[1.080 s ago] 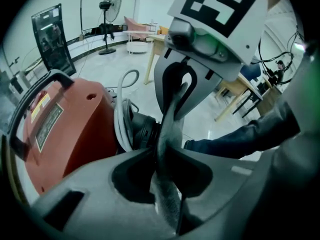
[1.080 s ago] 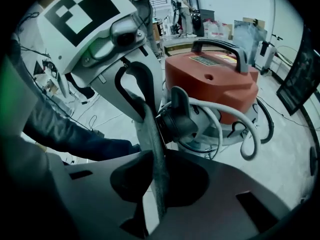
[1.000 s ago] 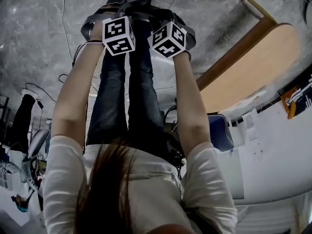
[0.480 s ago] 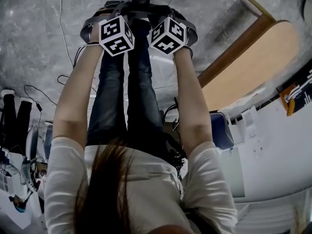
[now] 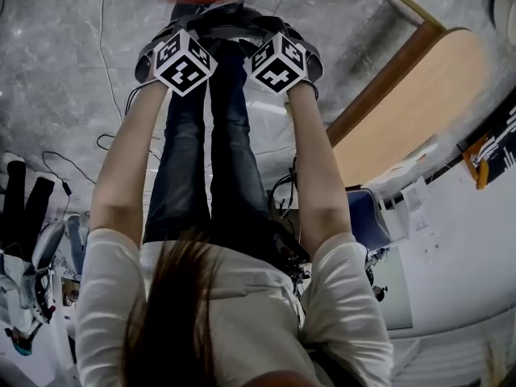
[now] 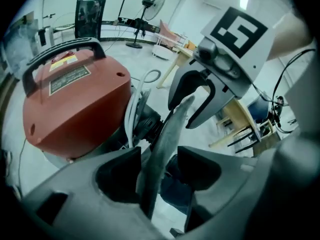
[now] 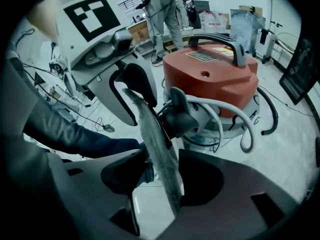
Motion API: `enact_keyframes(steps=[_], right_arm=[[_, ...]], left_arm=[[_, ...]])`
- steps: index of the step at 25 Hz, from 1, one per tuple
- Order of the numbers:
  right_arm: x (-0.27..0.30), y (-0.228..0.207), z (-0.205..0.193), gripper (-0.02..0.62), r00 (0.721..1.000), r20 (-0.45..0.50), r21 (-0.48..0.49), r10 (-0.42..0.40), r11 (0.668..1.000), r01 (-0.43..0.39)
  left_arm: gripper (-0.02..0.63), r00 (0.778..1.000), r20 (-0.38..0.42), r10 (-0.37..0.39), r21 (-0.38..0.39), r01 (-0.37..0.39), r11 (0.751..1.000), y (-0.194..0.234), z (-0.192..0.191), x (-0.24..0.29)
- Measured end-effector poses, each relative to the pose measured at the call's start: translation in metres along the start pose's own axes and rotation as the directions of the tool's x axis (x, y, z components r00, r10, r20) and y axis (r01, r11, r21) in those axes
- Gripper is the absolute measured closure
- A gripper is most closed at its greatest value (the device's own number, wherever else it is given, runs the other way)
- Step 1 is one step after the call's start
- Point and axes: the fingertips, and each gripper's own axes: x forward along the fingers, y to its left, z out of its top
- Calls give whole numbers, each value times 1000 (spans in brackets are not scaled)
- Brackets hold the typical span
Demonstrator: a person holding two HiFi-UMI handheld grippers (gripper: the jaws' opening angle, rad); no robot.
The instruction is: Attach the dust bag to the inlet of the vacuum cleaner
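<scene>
The red vacuum cleaner point(image 6: 75, 99) with its black handle stands on the floor just beyond both grippers. The grey dust bag point(image 6: 165, 139) hangs edge-on against the black inlet point(image 7: 181, 118). In the left gripper view, my left gripper point(image 6: 159, 156) has the bag between its jaws, which are opening, with gaps on both sides. In the right gripper view, my right gripper point(image 7: 165, 159) stands the same way around the bag point(image 7: 157, 149), its jaws opening. The two grippers face each other across the bag. The head view shows only their marker cubes point(image 5: 184, 61); the jaws are hidden.
A grey hose point(image 7: 239, 121) loops round the vacuum's base. A wooden table point(image 5: 419, 111) stands at the right, with a blue seat point(image 5: 367, 216) near it. Cables lie on the floor point(image 5: 64, 147). A fan point(image 6: 150, 1) and a standing person point(image 7: 160, 9) are far off.
In the head view the left gripper's marker cube has rolled to a diamond tilt; the right cube has barely shifted. A person's legs at the left edge have moved.
</scene>
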Motion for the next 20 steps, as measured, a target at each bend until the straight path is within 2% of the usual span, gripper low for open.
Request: enact_keyframes(steps=[5,9,11,13,15,18,20], right_arm=[[-16,4,7,360,997,81,74,-8,997,2],[-33,5,21,371,976,211,228,-49,974,0],[-45,0,29,416,954,282,315,-99,949,6],[-58,-5,37,444,925,349,391,-148,920,-1],[-70,-9,44,489,898,396,453,-194,892,-7],[-87,-12,49,575,867,429,503,-252,864,2],[-96,-9,52,594,855,443,516,-270,857,3]], left_arm=[[365,996,86,-2,-104,11,995,-1,3,-20],[371,983,176,45,-132,-22,991,1,19,-43],[396,975,207,80,-148,-49,988,3,27,-53],[461,963,237,127,-188,-83,979,7,35,-65],[494,948,273,162,-230,-99,968,9,44,-78],[542,920,331,212,-281,-118,952,9,57,-95],[577,900,357,249,-303,-140,943,8,63,-106]])
